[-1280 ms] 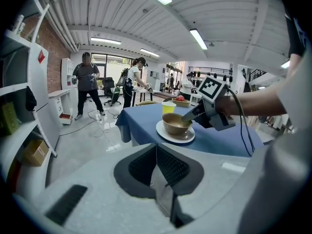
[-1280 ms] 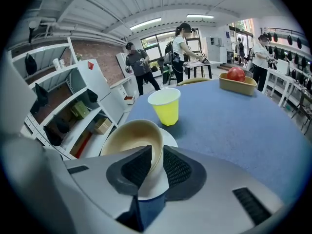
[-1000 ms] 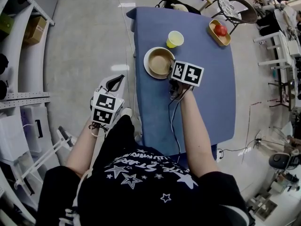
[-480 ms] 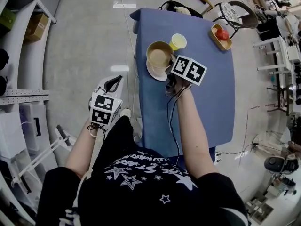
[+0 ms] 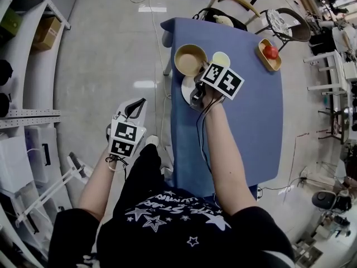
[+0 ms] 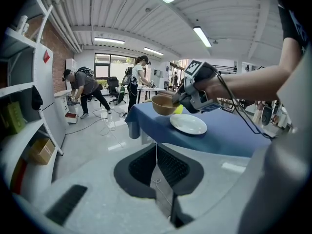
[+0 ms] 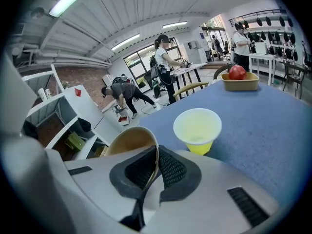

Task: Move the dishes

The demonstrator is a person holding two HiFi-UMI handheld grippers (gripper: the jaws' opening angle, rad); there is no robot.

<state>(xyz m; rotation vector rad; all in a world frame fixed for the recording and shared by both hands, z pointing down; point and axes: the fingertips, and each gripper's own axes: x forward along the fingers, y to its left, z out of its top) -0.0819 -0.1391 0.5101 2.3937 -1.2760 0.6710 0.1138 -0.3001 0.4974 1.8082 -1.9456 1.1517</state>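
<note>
A tan bowl (image 5: 188, 59) hangs above the blue table (image 5: 245, 127), with my right gripper (image 5: 202, 71) shut on its rim. In the right gripper view the rim of the bowl (image 7: 130, 141) runs between the pads of the right gripper (image 7: 155, 154). The white plate (image 5: 188, 89) lies on the table just nearer to me, partly hidden by the gripper. In the left gripper view the bowl (image 6: 164, 105) is held clear above the plate (image 6: 188, 124). My left gripper (image 5: 136, 104) is off the table's left side over the floor, shut and empty.
A yellow cup (image 5: 221, 58) stands right of the bowl, close to the right gripper. A wooden tray with a red apple (image 5: 270, 53) sits at the table's far right corner. Chairs (image 5: 281, 13) stand beyond the table. White shelving (image 5: 22, 66) lines the left.
The right gripper has lifted the bowl off the white plate and carried it toward the table's far left corner. The plate stays on the table. The left gripper has barely moved.
</note>
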